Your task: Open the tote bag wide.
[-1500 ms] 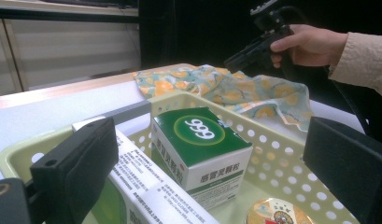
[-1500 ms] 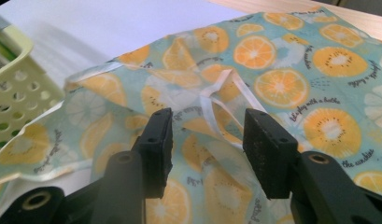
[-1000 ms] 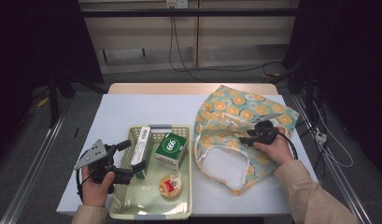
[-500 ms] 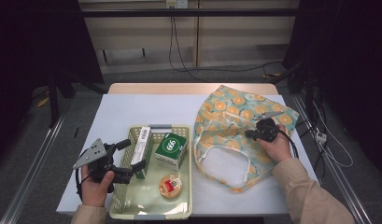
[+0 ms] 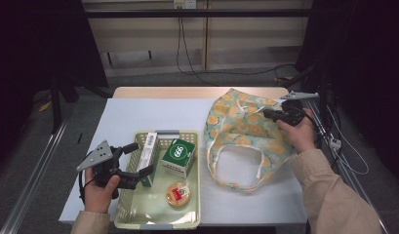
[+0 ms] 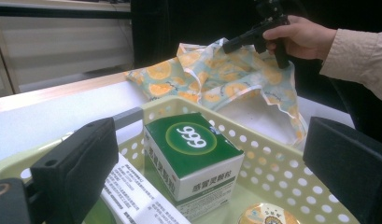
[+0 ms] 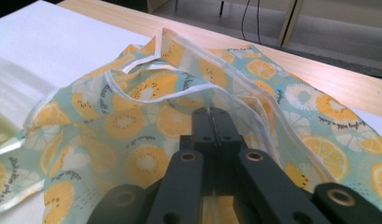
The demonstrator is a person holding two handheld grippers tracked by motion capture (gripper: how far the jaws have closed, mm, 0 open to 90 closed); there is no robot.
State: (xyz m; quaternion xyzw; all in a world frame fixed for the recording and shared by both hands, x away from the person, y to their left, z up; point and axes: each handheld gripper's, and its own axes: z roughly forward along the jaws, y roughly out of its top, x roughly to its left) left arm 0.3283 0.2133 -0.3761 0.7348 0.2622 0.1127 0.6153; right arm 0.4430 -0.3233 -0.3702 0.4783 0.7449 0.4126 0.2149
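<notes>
Since a second ago, the right gripper has risen and drawn back toward the table's far right edge, lifting the fruit-print bag by its upper edge, while the left gripper has barely shifted. In the right gripper view the right jaws are pressed together, pinching the bag's white-trimmed rim. The bag lies on the right half of the white table; its long axis runs from the raised far end toward the person, with its open mouth and white handle loop at the near end. The left gripper hovers at the left wall of the pale yellow basket, its jaws spread wide and holding nothing, pointing right across the basket. Between those jaws lies a narrow white and green box, flat, its long axis running away from the person. Just beside it to the right sits a green box marked 999. Nearer the person in the basket rests a small round tin.
</notes>
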